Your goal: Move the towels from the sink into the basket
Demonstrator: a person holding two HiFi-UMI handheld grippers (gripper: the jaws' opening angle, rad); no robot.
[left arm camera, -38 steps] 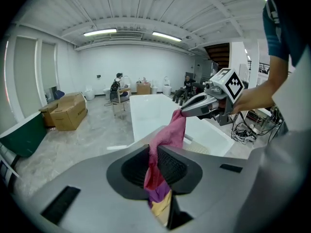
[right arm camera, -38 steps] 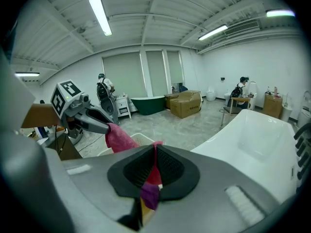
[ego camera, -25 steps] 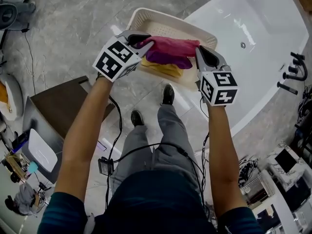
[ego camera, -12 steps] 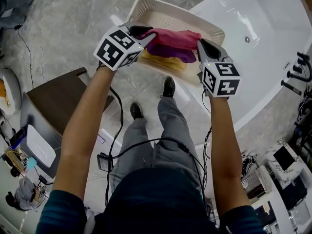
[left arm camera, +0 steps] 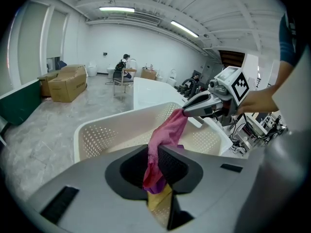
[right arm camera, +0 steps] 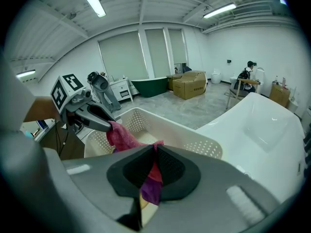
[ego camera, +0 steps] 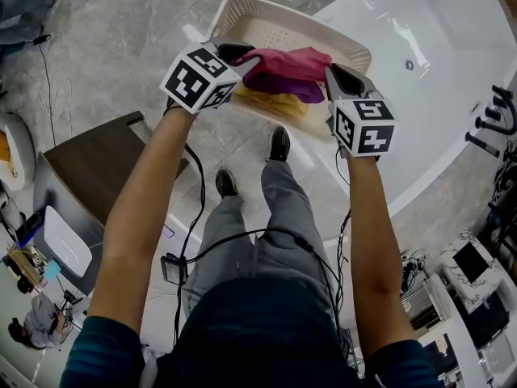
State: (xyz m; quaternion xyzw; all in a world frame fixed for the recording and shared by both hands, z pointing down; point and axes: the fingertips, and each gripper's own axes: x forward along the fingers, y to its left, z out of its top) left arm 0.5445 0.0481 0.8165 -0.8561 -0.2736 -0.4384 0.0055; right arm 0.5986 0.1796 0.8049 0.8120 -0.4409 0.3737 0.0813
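towels (ego camera: 287,61) in left tongs (ego camera: 244,56), over basket (ego camera: 242,21)

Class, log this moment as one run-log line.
left tongs: shut on towels | right tongs: just opening slightly, towels pinched between | towels: held over basket

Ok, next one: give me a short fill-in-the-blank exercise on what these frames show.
1. The left gripper is shut on a stack of towels, whose bottom one is ___.
2. The stack is held above a white perforated ___.
3. In the head view the white tub lies to the ___ of that container.

Missing words: yellow; basket; right.
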